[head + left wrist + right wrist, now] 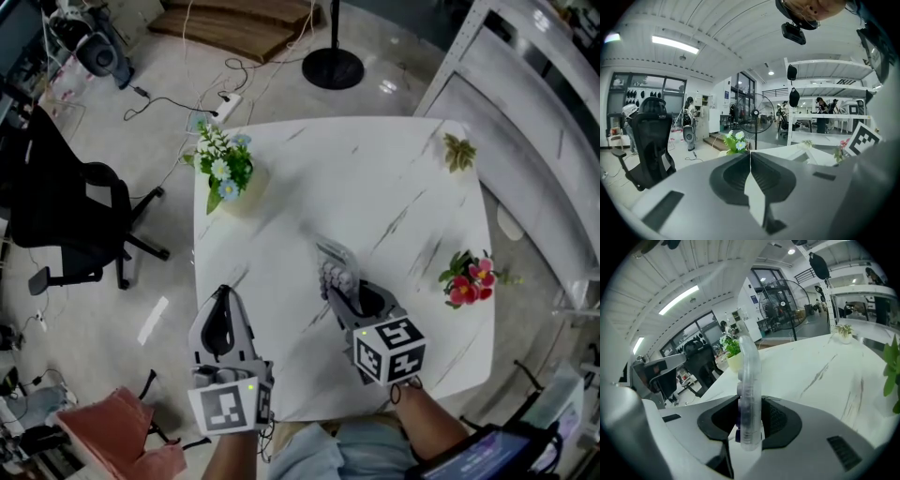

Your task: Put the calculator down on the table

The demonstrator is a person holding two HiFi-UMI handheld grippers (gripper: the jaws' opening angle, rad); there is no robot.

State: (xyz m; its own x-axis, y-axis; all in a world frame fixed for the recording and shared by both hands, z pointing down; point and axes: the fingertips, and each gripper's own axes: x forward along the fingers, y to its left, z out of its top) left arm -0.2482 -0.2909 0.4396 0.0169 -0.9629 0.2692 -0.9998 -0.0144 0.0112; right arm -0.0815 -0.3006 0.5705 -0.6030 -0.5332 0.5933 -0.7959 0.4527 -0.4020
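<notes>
My right gripper is shut on the calculator, a pale translucent slab with purple keys. It holds the calculator edge-on over the middle of the white marble table. In the right gripper view the calculator stands upright between the two dark jaws of the gripper, its top sticking out well past them. My left gripper hovers at the table's near left edge, its jaws pressed together with nothing between them. The left gripper view shows those jaws meeting along one line.
A pot of white and blue flowers stands at the table's far left corner. Red flowers sit at the right edge and a small green plant at the far right corner. A black office chair is left of the table.
</notes>
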